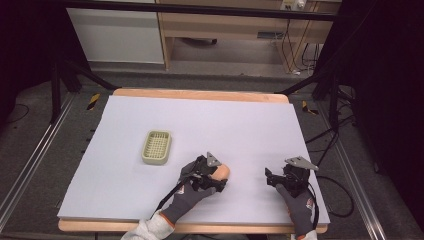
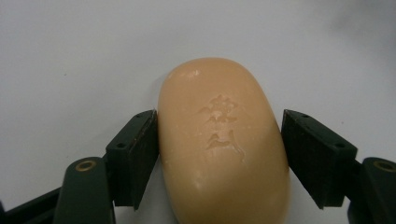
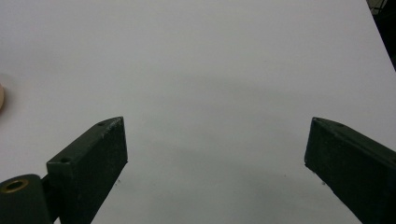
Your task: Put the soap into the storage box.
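We close the left gripper (image 2: 219, 154) fingers on the soap bar (image 2: 222, 140) near the bench's (image 1: 200, 125) front edge, ready to lift it toward the soap dish (image 1: 156, 147), while the right gripper (image 3: 215, 163) idles wide open, empty.

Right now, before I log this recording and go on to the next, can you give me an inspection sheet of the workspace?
Surface: white sheet over a wooden table, flat and clean.
Job's things: tan soap bar lying on the sheet; pale green slotted soap dish to its left, empty.
Clutter: nothing seen.
Grippers: left gripper has both pads against the soap's sides; right gripper open above bare sheet, holding nothing.
Cables: one trails from each gripper toward the table's near edge; more lie on the floor at right.
Surroundings: dark frame legs, floor rails, wooden furniture behind the table.
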Motion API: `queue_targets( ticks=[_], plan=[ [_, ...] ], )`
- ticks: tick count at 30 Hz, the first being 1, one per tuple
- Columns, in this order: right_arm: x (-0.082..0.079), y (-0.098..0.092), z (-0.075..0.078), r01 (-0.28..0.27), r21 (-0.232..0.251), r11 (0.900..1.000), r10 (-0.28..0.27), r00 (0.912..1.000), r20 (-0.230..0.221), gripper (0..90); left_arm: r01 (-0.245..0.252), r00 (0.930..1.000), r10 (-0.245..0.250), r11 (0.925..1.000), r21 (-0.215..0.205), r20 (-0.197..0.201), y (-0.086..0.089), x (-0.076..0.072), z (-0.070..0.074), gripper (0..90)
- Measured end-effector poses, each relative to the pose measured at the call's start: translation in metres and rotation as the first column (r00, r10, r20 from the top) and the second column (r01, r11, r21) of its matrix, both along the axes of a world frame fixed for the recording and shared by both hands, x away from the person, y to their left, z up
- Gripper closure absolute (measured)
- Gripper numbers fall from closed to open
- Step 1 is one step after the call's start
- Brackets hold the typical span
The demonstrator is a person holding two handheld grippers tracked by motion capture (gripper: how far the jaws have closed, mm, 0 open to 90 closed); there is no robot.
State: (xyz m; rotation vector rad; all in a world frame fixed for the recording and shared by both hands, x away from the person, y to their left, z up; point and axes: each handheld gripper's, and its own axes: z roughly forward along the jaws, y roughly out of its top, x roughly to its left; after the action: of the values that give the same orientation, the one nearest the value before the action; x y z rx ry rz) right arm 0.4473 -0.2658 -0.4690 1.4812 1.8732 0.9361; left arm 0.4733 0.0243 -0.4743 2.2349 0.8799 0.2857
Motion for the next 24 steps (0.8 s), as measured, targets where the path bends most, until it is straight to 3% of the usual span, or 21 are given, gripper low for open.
queue_targets(
  ticks=[12,24],
  plan=[
    [0.0003,0.0001,-0.0002,0.003,0.004,1.000,-0.002,1.0000,-0.002,6.3,-0.006,1.0000,0.006,1.0000,-0.001,-0.004,-0.0032,0.0037,-0.0025,27.4],
    [0.0005,0.0001,-0.0006,0.003,0.008,1.000,-0.003,1.0000,-0.007,6.4,-0.009,0.9998,0.008,0.9995,0.029,0.016,-0.0077,0.0032,-0.0031,29.0]
  ],
)
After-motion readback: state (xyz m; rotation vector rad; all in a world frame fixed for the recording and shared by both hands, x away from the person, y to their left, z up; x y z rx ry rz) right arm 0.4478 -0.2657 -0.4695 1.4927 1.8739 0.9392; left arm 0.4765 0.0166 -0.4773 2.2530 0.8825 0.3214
